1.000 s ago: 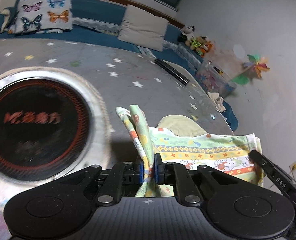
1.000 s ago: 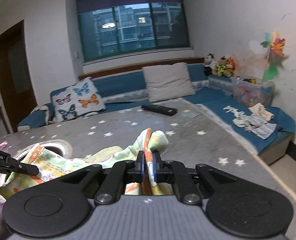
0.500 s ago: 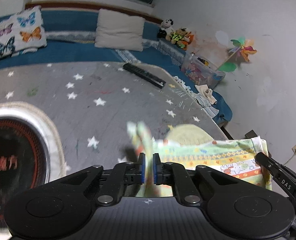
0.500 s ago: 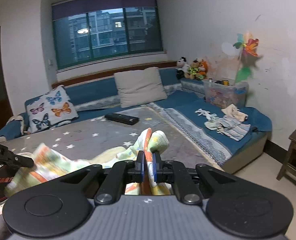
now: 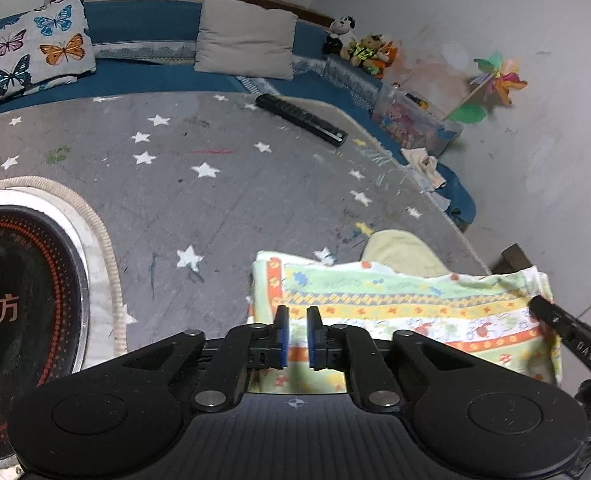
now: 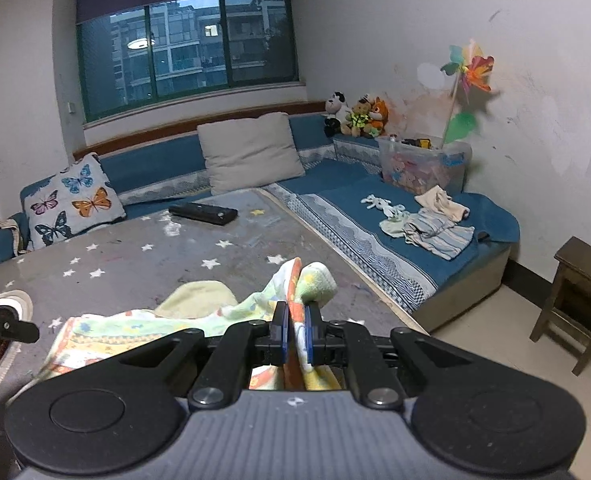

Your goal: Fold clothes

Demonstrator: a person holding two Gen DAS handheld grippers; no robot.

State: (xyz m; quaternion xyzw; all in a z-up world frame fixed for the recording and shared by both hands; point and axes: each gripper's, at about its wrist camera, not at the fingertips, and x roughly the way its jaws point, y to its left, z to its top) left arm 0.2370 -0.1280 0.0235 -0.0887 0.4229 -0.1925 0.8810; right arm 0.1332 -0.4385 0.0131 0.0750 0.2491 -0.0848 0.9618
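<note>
The printed cloth point(image 5: 395, 308) lies on the gray counter point(image 5: 223, 196). The left tongs point(image 5: 295, 334) have let go, a gap between them. The right tongs point(image 6: 295, 334) pinch its corner. Next, that corner probably wants laying down flat.

Table point(image 5: 223, 184): what I see is a grey cover printed with white stars, scuffed and crayon-marked. On it: black remote control point(image 5: 299, 119) near the far edge; round black induction cooktop point(image 5: 19, 300) in a pale ring at the left edge; patterned cloth point(image 5: 395, 304) spread by the near right corner, over a pale yellow piece point(image 5: 399, 246).
</note>
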